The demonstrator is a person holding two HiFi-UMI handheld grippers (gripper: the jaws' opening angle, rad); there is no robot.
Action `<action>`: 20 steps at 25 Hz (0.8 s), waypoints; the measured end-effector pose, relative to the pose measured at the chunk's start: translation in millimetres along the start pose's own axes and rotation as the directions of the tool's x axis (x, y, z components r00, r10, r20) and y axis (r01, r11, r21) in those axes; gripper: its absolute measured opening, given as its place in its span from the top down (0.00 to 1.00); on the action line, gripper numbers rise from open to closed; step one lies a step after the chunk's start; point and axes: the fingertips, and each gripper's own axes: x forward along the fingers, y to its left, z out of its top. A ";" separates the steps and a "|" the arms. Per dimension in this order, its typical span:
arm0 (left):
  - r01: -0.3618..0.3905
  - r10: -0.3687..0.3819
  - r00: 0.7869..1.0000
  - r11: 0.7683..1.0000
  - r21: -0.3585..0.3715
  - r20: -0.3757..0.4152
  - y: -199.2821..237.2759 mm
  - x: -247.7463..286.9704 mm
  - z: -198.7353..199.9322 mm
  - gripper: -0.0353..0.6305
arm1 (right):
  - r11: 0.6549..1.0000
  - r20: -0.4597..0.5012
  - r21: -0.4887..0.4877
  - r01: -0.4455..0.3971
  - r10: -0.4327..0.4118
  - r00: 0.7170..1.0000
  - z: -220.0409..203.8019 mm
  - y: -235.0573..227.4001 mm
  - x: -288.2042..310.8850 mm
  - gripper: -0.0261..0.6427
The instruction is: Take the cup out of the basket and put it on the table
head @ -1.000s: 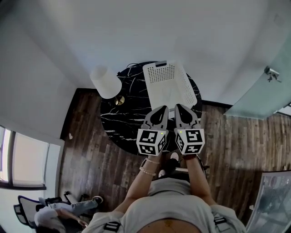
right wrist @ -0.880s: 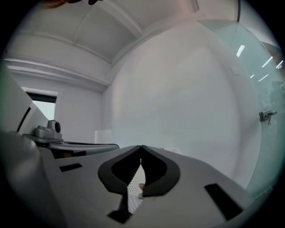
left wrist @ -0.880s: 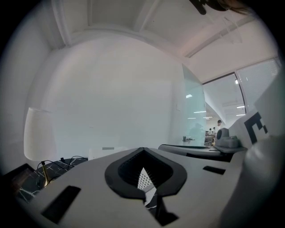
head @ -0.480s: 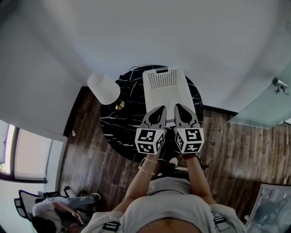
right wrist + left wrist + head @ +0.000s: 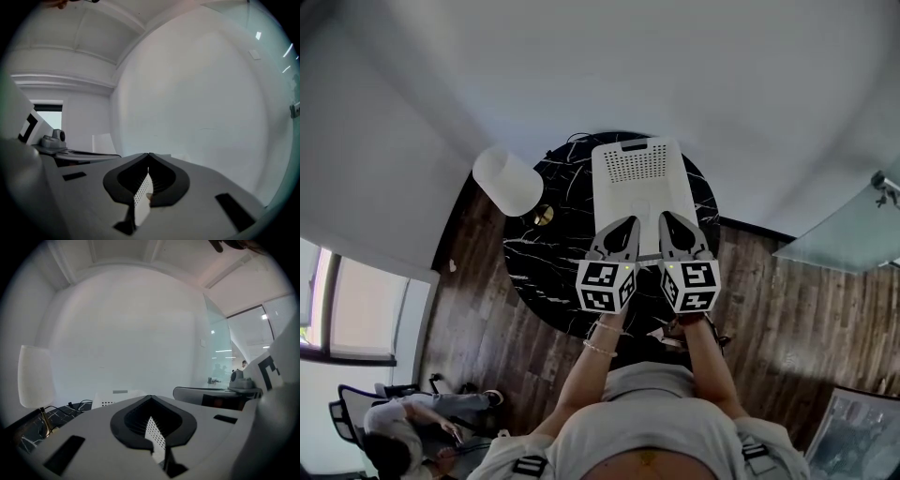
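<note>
A white basket [image 5: 640,178] with a perforated far end stands on a round black marble table [image 5: 551,253]. I cannot make out a cup inside it from the head view. My left gripper [image 5: 629,223] and right gripper [image 5: 667,219] hover side by side over the basket's near end, both shut with nothing between the jaws. In the left gripper view the shut left gripper [image 5: 150,397] points level towards the wall, with the basket's perforated end [image 5: 108,399] low behind it. The right gripper [image 5: 149,154] is also shut and empty in its own view.
A table lamp with a white shade [image 5: 508,180] and brass base [image 5: 543,216] stands at the table's left edge, and its shade [image 5: 33,377] shows in the left gripper view. Dark wood floor [image 5: 787,300] surrounds the table. A glass partition [image 5: 844,225] is at the right, and a person [image 5: 403,441] is at the lower left.
The head view has shifted slightly. Both grippers stay shut and side by side over the basket's near end. The person at the lower left has moved.
</note>
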 end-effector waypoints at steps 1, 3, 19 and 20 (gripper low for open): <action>-0.003 0.003 1.000 1.000 -0.002 -0.003 2.4 2.8 -0.4 0.94 | 1.000 -0.004 0.000 -0.002 0.002 1.000 -0.7 -1.7 3.0 0.95; -0.007 0.007 1.000 1.000 -0.005 -0.008 7.2 8.2 -0.4 0.94 | 1.000 -0.010 0.003 -0.003 0.003 1.000 -1.6 -4.8 8.9 0.95; 0.010 -0.011 0.998 1.000 -0.024 -0.054 50.6 46.4 1.5 0.94 | 0.999 -0.062 0.027 0.028 -0.026 0.998 -12.8 -17.3 68.1 0.95; 0.011 -0.012 0.998 1.000 -0.027 -0.055 52.6 48.2 0.9 0.94 | 0.999 -0.066 0.028 0.030 -0.028 0.997 -14.2 -18.6 70.8 0.95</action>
